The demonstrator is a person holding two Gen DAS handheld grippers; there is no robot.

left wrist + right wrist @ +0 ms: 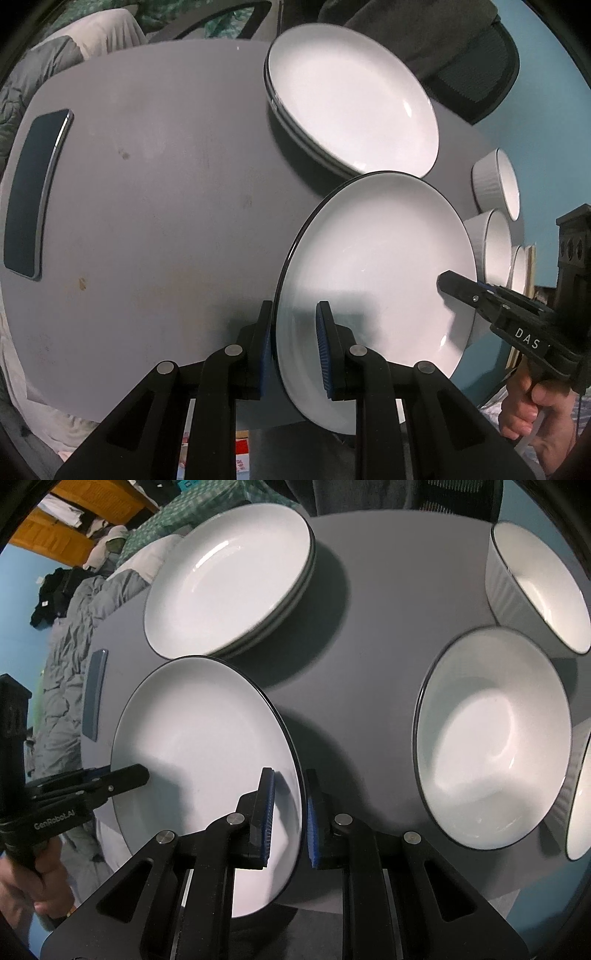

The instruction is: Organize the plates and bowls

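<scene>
Matte grey table, glossy round plate

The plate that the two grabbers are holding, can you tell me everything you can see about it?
The held plate is round and shallow, glossy white inside with a thin dark rim, and looks ceramic. It is empty and tilted above the grey table. The left gripper pinches one edge and the right gripper pinches the opposite edge, each with one blue pad inside the rim and one outside. A stack of matching plates sits just beyond it, apart.

Both grippers: black linkage arms, silver pivot pins, ribbed blue pads. White lettering "DAS", "GenRoboLAI".
</scene>
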